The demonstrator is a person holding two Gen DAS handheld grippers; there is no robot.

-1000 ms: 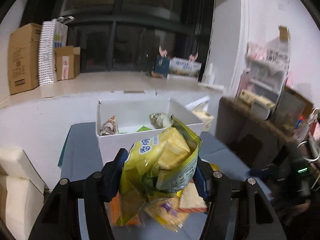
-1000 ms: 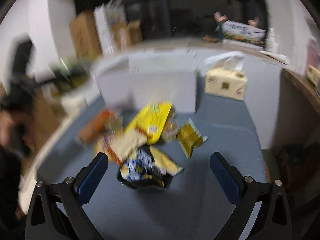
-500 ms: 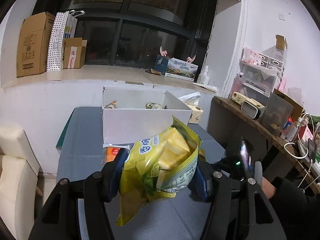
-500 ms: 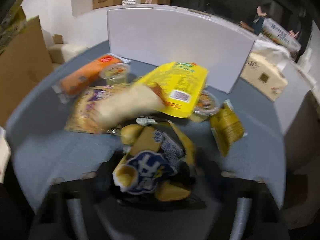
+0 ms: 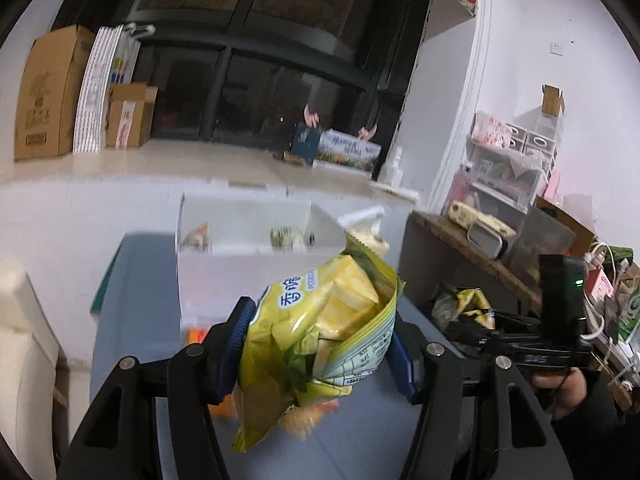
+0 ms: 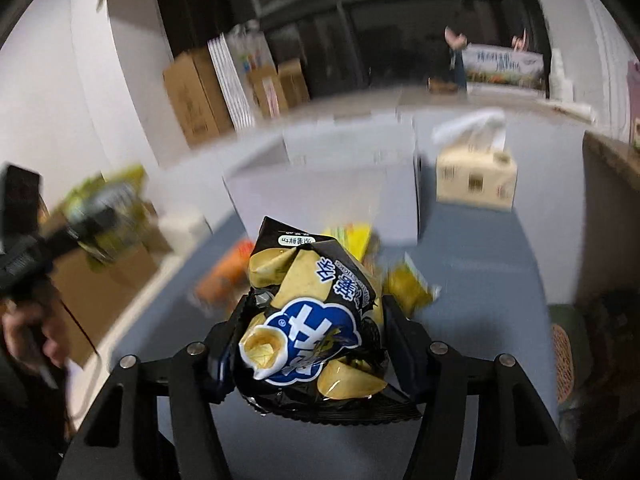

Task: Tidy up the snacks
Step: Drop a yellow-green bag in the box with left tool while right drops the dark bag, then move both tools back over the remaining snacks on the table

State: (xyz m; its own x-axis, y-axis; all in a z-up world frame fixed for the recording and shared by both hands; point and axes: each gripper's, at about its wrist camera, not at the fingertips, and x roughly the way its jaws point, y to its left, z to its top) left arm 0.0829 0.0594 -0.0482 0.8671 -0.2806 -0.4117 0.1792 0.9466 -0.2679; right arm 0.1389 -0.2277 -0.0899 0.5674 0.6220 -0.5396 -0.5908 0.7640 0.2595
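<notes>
My left gripper (image 5: 320, 344) is shut on a yellow chip bag (image 5: 320, 332) and holds it above the blue table, short of the white box (image 5: 224, 276). The box holds a few small snacks (image 5: 286, 237). My right gripper (image 6: 308, 344) is shut on a black chip bag (image 6: 312, 320) with a blue logo, lifted off the table. It also shows in the left wrist view (image 5: 464, 308), at the right. Below it lie an orange pack (image 6: 224, 276), a yellow pack (image 6: 352, 236) and a small yellow-green pack (image 6: 408, 288), all blurred. The white box (image 6: 328, 200) stands behind them.
A tissue box (image 6: 476, 176) stands right of the white box. Cardboard boxes (image 5: 48, 96) sit on the window ledge at the back left. A wooden shelf (image 5: 480, 248) with clutter runs along the right. A white cushion (image 5: 24, 344) is at the left.
My right gripper closed on the black chip bag and lifted it off the table. My left gripper still holds the yellow bag and has shifted slightly left.
</notes>
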